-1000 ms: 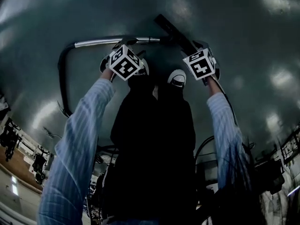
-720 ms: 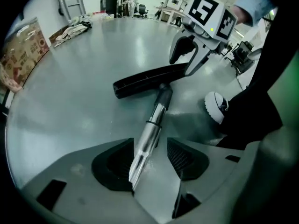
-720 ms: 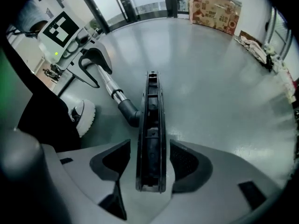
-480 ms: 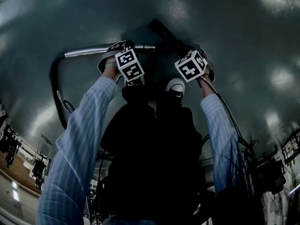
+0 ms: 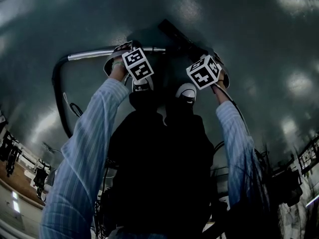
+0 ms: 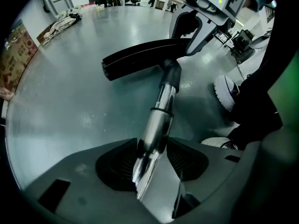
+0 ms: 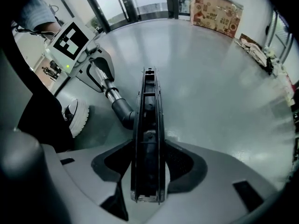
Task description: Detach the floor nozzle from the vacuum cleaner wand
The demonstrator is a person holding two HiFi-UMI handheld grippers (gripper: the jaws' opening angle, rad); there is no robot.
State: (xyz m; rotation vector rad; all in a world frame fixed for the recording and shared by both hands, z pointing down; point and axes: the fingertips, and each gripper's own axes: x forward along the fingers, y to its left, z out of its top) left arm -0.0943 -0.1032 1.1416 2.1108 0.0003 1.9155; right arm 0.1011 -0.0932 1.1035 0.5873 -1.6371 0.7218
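Observation:
The black floor nozzle [image 5: 174, 34] lies on the grey floor, joined by a black neck [image 7: 124, 112] to the shiny metal wand [image 5: 92, 54]. My left gripper [image 5: 123, 49] points steeply down and is shut on the wand [image 6: 161, 106], which runs up between its pads [image 6: 152, 160] to the nozzle [image 6: 140, 57]. My right gripper [image 5: 210, 53] points straight down over one end of the nozzle [image 7: 148, 125]. Its jaws [image 7: 148, 171] are closing, with the nozzle filling the gap and touching both pads. Each gripper shows in the other's view: the right [image 6: 201, 17], the left [image 7: 96, 71].
A black hose [image 5: 60, 93] loops from the wand's far end back toward me on the left. My shoes [image 5: 188, 88] stand just behind the wand. A cardboard box [image 7: 217, 10] and a cloth pile [image 7: 257, 50] sit far off at the floor's edge.
Both grippers have sunk toward the floor, the left one onto the wand and the right one onto the nozzle's end. The left gripper has also rolled.

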